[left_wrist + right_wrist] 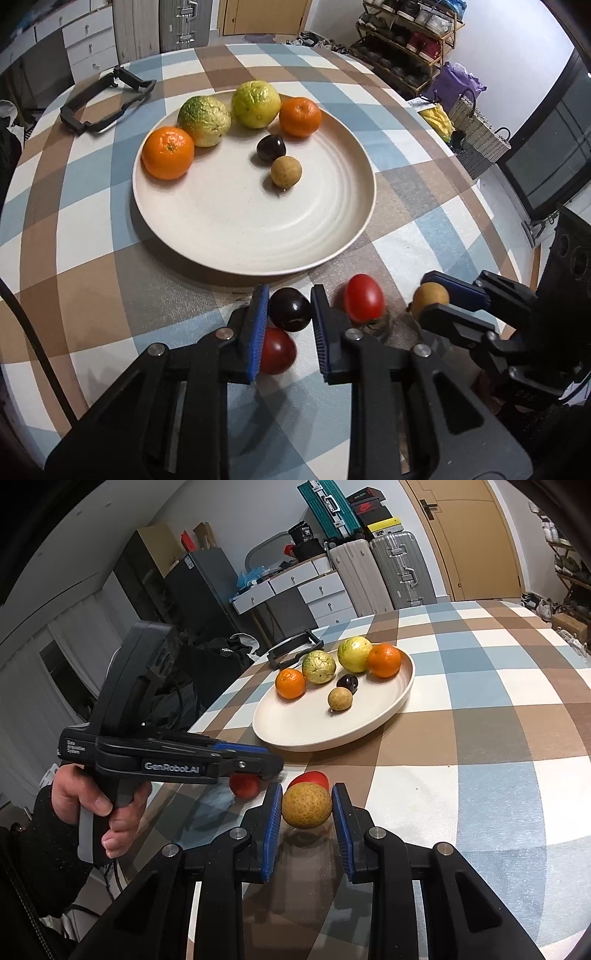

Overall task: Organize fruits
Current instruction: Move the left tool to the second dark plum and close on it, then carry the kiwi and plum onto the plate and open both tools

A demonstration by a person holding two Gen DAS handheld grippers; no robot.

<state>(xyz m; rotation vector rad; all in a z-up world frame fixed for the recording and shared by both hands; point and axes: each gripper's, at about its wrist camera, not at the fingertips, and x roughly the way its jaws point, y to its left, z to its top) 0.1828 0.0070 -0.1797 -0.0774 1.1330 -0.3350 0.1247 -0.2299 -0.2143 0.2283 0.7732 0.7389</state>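
Observation:
On the checked tablecloth, my left gripper (289,314) is shut on a dark purple round fruit (290,309) just in front of the cream plate (240,229). A red tomato (277,350) lies under that gripper and another red tomato (364,298) lies to its right. My right gripper (306,808) is shut on a tan round fruit (306,805), whose shadow falls on the cloth below it. The plate (295,731) holds two oranges, two yellow-green citrus, one dark fruit and one tan fruit. In the right wrist view the left gripper (273,770) hides its dark fruit.
A black frame-like holder (107,105) lies on the table behind the plate on the left. A person's hand (110,805) grips the left gripper's handle. Beyond the table's far edge stand drawers, suitcases and a shoe rack (410,40).

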